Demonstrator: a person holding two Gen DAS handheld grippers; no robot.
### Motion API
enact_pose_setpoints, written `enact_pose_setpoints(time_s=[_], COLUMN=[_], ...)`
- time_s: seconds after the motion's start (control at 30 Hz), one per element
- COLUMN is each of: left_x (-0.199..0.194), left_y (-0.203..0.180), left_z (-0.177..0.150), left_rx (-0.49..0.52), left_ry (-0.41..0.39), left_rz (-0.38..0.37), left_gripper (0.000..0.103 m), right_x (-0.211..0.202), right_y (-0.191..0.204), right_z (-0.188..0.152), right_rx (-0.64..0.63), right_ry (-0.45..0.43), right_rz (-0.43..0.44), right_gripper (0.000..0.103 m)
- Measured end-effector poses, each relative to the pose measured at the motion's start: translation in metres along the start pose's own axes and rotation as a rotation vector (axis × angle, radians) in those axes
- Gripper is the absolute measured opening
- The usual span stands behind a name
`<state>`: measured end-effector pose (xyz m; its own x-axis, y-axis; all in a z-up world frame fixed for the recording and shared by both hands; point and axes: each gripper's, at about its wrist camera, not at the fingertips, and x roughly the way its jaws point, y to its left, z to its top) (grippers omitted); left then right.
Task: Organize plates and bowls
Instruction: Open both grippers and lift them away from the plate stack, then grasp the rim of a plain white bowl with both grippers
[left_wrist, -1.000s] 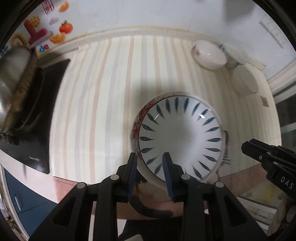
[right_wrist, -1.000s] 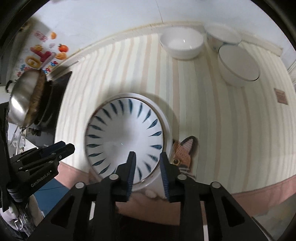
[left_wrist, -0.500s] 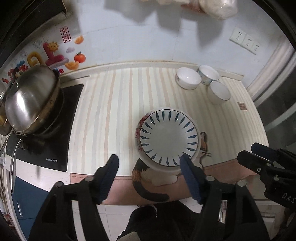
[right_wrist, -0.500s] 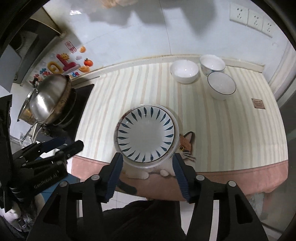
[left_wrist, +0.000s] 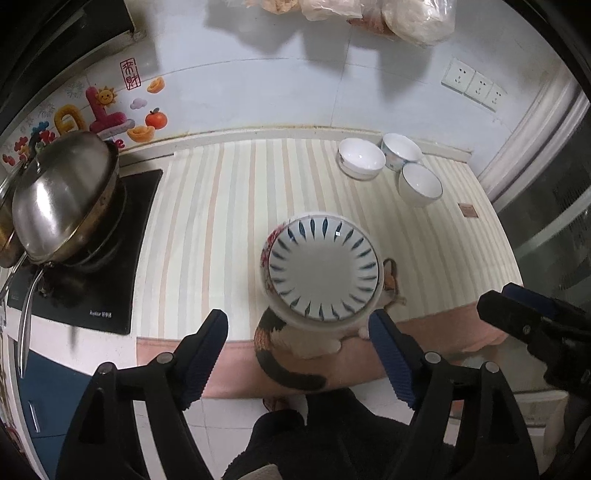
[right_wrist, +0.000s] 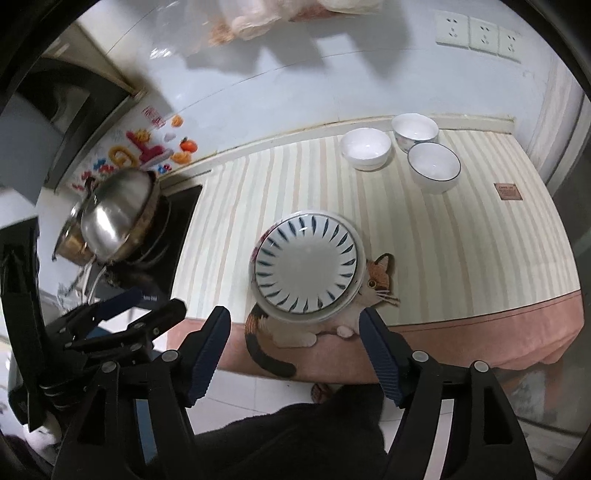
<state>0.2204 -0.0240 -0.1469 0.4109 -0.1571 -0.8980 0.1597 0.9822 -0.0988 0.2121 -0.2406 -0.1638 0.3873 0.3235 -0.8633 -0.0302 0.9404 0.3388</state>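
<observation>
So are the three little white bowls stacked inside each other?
No, the three white bowls sit side by side near the wall, each on the striped mat.

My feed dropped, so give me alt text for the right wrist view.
A white plate with blue leaf-stroke rim tops a small plate stack on the striped cat-print counter mat, beyond the open, empty right gripper. Three white bowls cluster at the back; the left gripper shows at left.
</observation>
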Motion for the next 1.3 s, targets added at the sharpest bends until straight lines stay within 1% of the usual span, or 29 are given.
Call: enact_pose_setpoints(time_s=[0.03,0.13,0.17,0.3,0.43,0.47,0.53,0.57,0.63,0.67,0.7,0.73,0.77,0.8,0.87,0.9,0.97,1.0,1.03,1.07,1.1,1.17,1.2,1.3], left_x=[0.002,0.016,0.021,0.057,0.123,0.136,0.175,0.194,0.222,0.238,0.256,0.265,0.282,0.294,0.315,0.323,0.341,0.347,0.353,0.358,0.363,0.371,0.373,0.37], left_y=[-0.001,-0.007,-0.008,-0.017,-0.026,-0.027,-0.029,-0.03,-0.034,-0.036,-0.04,-0.042,-0.046,-0.049,-0.056,-0.056,-0.06,-0.062,-0.064,-0.066,-0.067,-0.069,-0.07,-0.073], left_z=[0.004,0.034,0.041,0.093,0.154,0.164,0.193,0.204,0.22,0.228,0.238,0.242,0.249,0.254,0.261,0.264,0.269,0.27,0.27,0.271,0.271,0.27,0.268,0.264], left_rx=[-0.002,-0.022,-0.027,-0.066,-0.109,-0.123,-0.155,-0.167,-0.176,-0.178,-0.182,-0.181,-0.177,-0.172,-0.163,-0.16,-0.148,-0.137,-0.127,-0.118,-0.108,-0.098,-0.095,-0.084], left_ry=[-0.006,-0.027,-0.029,-0.021,0.078,0.092,0.138,0.163,0.199,0.215,0.233,0.244,0.263,0.281,0.311,0.319,0.344,0.353,0.362,0.369,0.377,0.391,0.393,0.382], left_rz=[0.004,0.019,0.023,0.032,0.018,0.01,0.015,-0.006,-0.025,-0.035,-0.034,-0.039,-0.043,-0.044,-0.041,-0.041,-0.038,-0.035,-0.028,-0.026,-0.028,-0.028,-0.022,-0.005], left_gripper=[0.078,0.078,0.078,0.078,0.078,0.078,0.077,0.077,0.077,0.075,0.071,0.069,0.065,0.057,0.05,0.046,0.04,0.034,0.03,0.029,0.028,0.02,0.018,0.018], right_x=[0.002,0.014,0.02,0.051,0.097,0.116,0.146,0.163,0.19,0.21,0.222,0.235,0.248,0.264,0.285,0.292,0.309,0.314,0.322,0.326,0.335,0.345,0.351,0.356], right_y=[-0.007,-0.027,-0.037,-0.078,-0.122,-0.136,-0.156,-0.166,-0.182,-0.19,-0.196,-0.2,-0.205,-0.209,-0.212,-0.213,-0.214,-0.214,-0.214,-0.212,-0.212,-0.211,-0.21,-0.206], right_z=[0.007,0.029,0.041,0.094,0.155,0.175,0.204,0.218,0.239,0.253,0.26,0.267,0.274,0.283,0.293,0.297,0.305,0.306,0.308,0.307,0.309,0.309,0.309,0.311], right_rx=[0.016,0.052,0.063,0.106,0.139,0.146,0.16,0.166,0.176,0.173,0.171,0.165,0.161,0.161,0.146,0.138,0.109,0.102,0.094,0.089,0.074,0.06,0.047,0.019], right_ry=[-0.003,-0.01,-0.017,-0.013,0.013,0.029,0.059,0.078,0.109,0.134,0.147,0.163,0.179,0.2,0.228,0.236,0.251,0.259,0.276,0.285,0.304,0.326,0.333,0.332], right_rz=[0.01,0.024,0.031,0.052,0.052,0.055,0.059,0.065,0.068,0.072,0.068,0.065,0.063,0.066,0.062,0.053,0.027,0.017,0.008,0.001,-0.024,-0.048,-0.061,-0.087], right_gripper=[0.075,0.075,0.075,0.075,0.075,0.075,0.074,0.069,0.065,0.058,0.056,0.052,0.045,0.043,0.036,0.036,0.032,0.031,0.028,0.023,0.021,0.016,0.015,0.015])
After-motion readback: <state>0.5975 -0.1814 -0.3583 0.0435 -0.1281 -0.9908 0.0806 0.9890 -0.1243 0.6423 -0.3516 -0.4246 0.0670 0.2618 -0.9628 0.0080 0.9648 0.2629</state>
